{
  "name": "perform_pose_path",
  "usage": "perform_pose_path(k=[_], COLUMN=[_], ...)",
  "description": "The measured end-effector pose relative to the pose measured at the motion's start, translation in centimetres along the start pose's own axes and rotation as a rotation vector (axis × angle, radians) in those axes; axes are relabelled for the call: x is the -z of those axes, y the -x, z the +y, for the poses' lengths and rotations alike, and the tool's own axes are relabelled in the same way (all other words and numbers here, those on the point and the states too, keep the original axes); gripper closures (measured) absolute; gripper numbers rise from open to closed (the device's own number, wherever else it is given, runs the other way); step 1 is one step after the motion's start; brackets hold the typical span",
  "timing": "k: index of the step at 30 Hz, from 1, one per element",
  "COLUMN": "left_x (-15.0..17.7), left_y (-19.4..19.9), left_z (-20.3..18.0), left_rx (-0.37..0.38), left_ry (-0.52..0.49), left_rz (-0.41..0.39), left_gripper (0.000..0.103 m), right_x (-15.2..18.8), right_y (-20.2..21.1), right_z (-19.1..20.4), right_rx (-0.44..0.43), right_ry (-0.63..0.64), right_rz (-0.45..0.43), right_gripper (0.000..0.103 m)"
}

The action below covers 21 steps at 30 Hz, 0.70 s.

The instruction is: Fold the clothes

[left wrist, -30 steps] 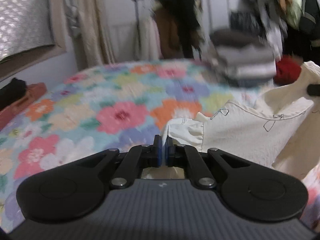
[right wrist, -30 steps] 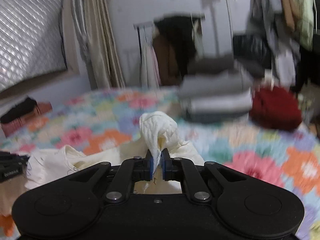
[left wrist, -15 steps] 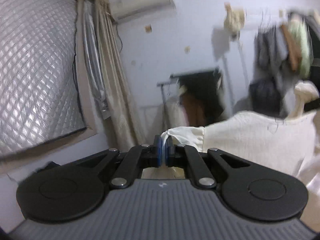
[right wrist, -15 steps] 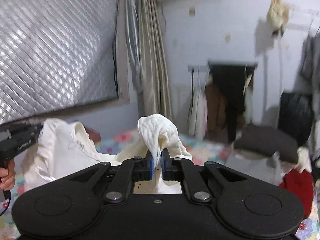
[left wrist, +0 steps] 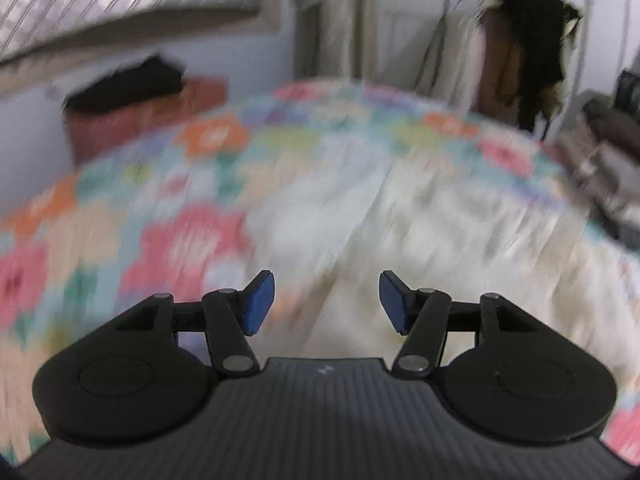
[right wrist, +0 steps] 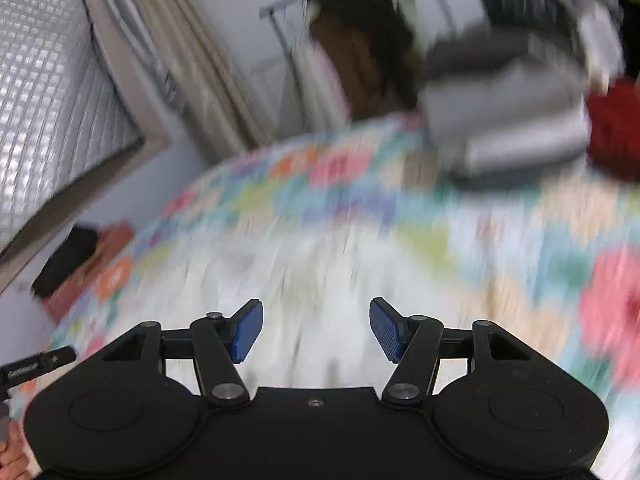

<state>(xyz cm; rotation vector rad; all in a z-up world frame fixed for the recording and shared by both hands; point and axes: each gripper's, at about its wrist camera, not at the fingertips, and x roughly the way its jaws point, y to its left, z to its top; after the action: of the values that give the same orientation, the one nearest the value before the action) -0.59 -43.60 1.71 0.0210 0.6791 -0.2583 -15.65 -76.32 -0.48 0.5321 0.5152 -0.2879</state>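
Both of my grippers are now hanging spread and empty above the bed, where half a second ago each was pinching a bunched corner of the cream garment and lifting it toward the window. My left gripper (left wrist: 327, 305) is showing its two blue pads (left wrist: 258, 303) wide apart with nothing between them; my right gripper (right wrist: 316, 329) is doing the same. The cream garment (left wrist: 420, 240) is lying released on the floral bedspread (left wrist: 192, 236), filling the centre and right of the left view and the lower centre of the right view (right wrist: 288, 280), heavily blurred by motion. Bare bedspread is stretching to the left of the garment in the left view, up to one dark bundle on a reddish box (left wrist: 136, 80) at upper left. At upper right of the right view, one stack of folded grey clothes (right wrist: 508, 128) is sitting beside one red item (right wrist: 616, 132) near the far edge. One clothes rack (right wrist: 360, 40) is standing behind the bed.
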Motion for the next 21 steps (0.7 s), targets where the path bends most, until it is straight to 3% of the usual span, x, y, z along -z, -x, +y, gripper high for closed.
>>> perform_pose_path(k=[2,4,5,7,13,16,18,20,21], left_x=[1.4,0.9,0.8,0.4,2.7,3.9,4.8,5.2,5.2], left_y=[-0.7,-0.1,0.7,2.1,5.0,4.1,3.0,1.4,0.7], left_z=[0.8,1.5,1.6,1.8,0.7,-0.4,-1.1,-1.3,-1.1], left_rx=[-0.018,-0.002,0.018,0.059,0.175,0.206,0.218,0.205,0.198], left_ry=[-0.021,-0.037,-0.044,-0.058,-0.170,-0.229,-0.260,-0.268,-0.255], left_rz=[0.089,0.105,0.086,0.046,0.092,0.128,0.171,0.196,0.195], left_gripper=[0.046,0.044,0.041,0.024,0.021,0.013,0.013,0.015,0.030], right_x=[3.7,5.1,5.4,5.6,7.9,9.9,11.5,11.7,11.7], right_y=[-1.0,-3.1,-3.4,-3.4,-3.5,-2.7,-2.8,-3.3,-3.7], right_z=[-0.2,0.6,1.2,2.0,3.0,3.3,4.1,5.4,6.1], right_rx=[-0.050,-0.093,-0.115,-0.175,-0.254,-0.308,-0.306,-0.288,-0.284], right_ry=[-0.047,-0.058,-0.058,-0.056,-0.138,-0.214,-0.246,-0.213,-0.190], right_rz=[0.094,0.249,0.279,0.307,0.459,0.529,0.531,0.459,0.415], right_gripper=[0.038,0.038,0.038,0.038,0.036,0.036,0.035,0.035,0.035])
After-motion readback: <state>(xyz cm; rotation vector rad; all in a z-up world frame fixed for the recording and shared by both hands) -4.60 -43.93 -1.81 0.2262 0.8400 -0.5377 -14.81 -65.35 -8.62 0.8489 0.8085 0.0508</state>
